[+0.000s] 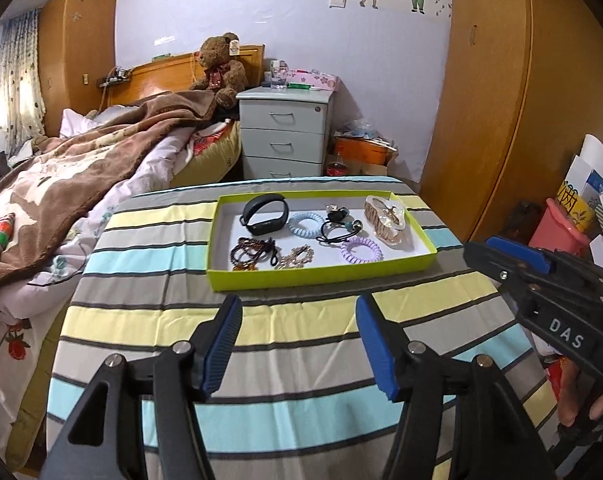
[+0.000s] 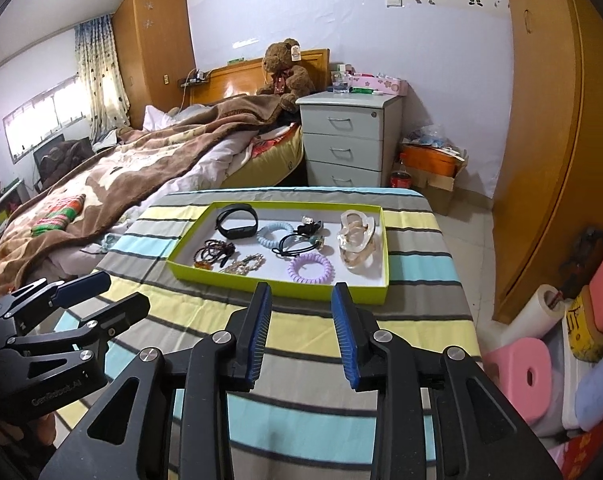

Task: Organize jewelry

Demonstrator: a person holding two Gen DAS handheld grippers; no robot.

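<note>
Closest to the cameras, both grippers hang over the near part of the striped tablecloth [image 1: 173, 256], nothing between their blue pads. Left gripper [image 1: 297, 312] has its jaws spread pretty wide, right gripper [image 2: 301, 300] is parted too but narrower, and neither one is touching anything. From the left wrist view you can see the right one off to the side with a bit of the person's hand [image 1: 593, 404] on its handle.

Just past the fingertips sits the lime green tray [image 2: 277, 286] on the cloth, and all the jewelry is inside it. Near row, left to right: dark bead bracelets [image 2: 215, 252], a pale beaded bracelet [image 2: 245, 264], and a purple coil hair tie [image 2: 311, 268]. Far row: a black wristband [image 2: 237, 220] standing on edge, a light blue coil hair tie [image 2: 275, 234], and black elastic ties with charms [image 2: 301, 240]. A clear amber-ish hair claw [image 2: 357, 240] takes up the right end.

Beyond the table there's a grey three-drawer nightstand [image 2: 347, 140], a messy bed with a brown blanket [image 2: 141, 160], and a teddy bear [image 2: 285, 68] against the headboard. Wooden wardrobe [image 2: 549, 140] on the right.
</note>
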